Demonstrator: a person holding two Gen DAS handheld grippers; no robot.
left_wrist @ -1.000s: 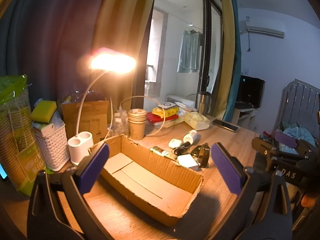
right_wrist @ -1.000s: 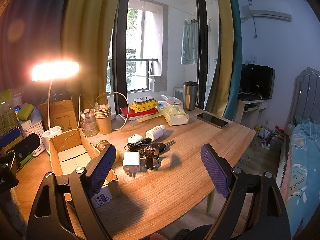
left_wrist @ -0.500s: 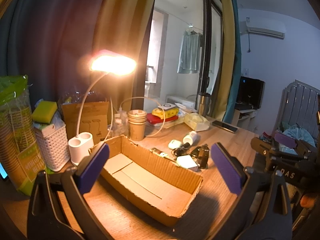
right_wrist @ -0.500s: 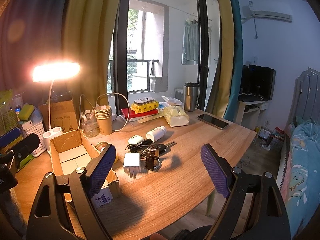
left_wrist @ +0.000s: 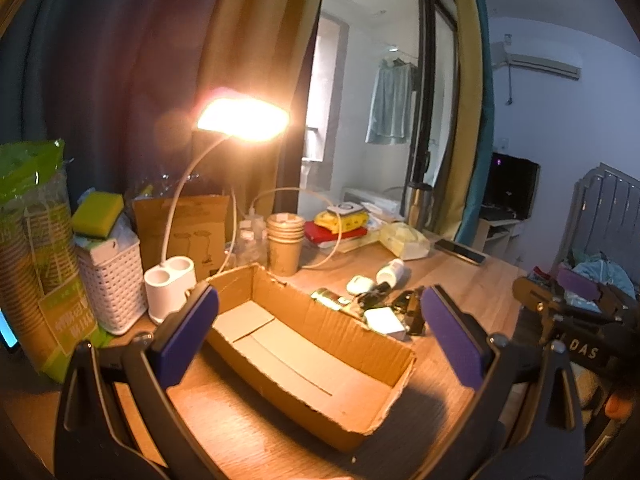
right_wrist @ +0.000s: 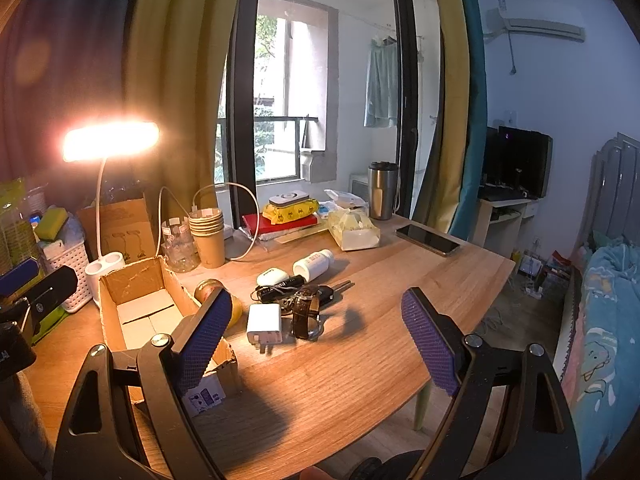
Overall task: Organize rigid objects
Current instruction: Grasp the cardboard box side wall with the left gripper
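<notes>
Here: corrugated cardboard box [left_wrist: 312,344], rectangular; beside it white square charger [right_wrist: 264,323], leather-strapped watch [right_wrist: 306,316]; both grippers' ribbed purple fingers [right_wrist: 430,344] spread, empty.

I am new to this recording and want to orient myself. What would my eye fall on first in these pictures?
First the lit desk lamp, glowing orange at the far left of the wooden table. Next the open cardboard box, empty inside, lying just ahead of the open left claw. Then the small cluster right of the box: a white charger, a brown-strapped watch and a white bottle on its side, ahead of the open right claw.
</notes>
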